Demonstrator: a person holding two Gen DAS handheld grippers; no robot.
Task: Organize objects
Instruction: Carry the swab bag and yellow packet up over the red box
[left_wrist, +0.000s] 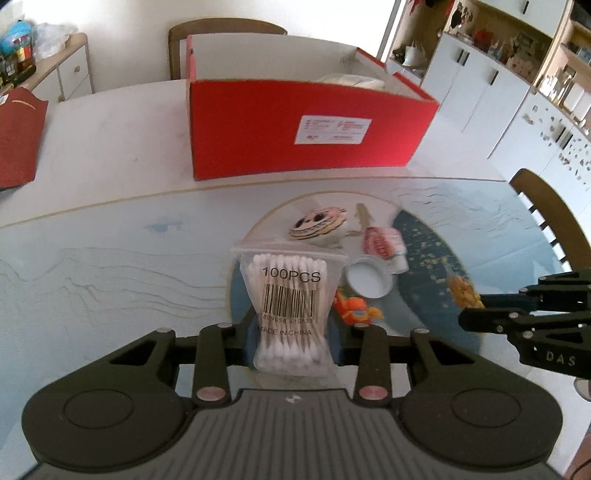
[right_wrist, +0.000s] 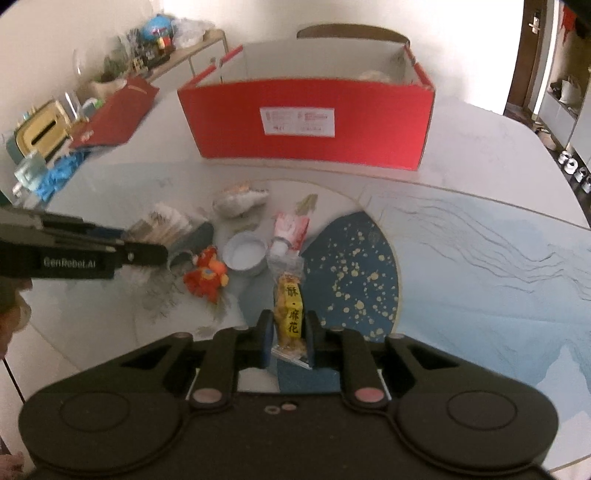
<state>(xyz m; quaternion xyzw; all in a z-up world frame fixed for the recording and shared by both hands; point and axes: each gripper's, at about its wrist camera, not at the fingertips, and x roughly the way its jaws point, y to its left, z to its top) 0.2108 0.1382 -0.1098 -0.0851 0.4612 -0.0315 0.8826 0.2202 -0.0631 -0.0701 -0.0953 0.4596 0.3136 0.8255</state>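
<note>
Nearest in the left wrist view, the left gripper (left_wrist: 293, 345) is clamped on a clear swab bag (left_wrist: 290, 306), its jaws pinching the lower half so the pack stands upright, nearer than the red box (left_wrist: 295, 122) and apparently lifted clear of the mat. The bag looks light and its film slippery and soft, though the packed cotton swabs give it some body; the waist where it is held seems the sound place, since the loose top flap would crumple. Its print reads "100PCS" over a barcode, then "MADE IN CHINA". In the right wrist view the right gripper (right_wrist: 288, 341) is closed on a narrow snack packet (right_wrist: 290, 314), also nearer than the box; its yellow label carries the Chinese characters 麻 and 花. That packet should be light, crinkly and brittle inside, so a firm squeeze could crush the contents; a hold low on its sealed end looks safest. Each gripper's casing bears writing, "GenRobot.AI" on the left one and "DAS" on the right. Between the grippers and the box lie an orange toy (right_wrist: 205, 277), a white lid (right_wrist: 245, 253), a red-and-white tube (right_wrist: 290, 229) and a round smiling cookie-like piece (left_wrist: 317, 223). The open box stands farthest, with a white label too blurred to read, and some pale item already inside.
</note>
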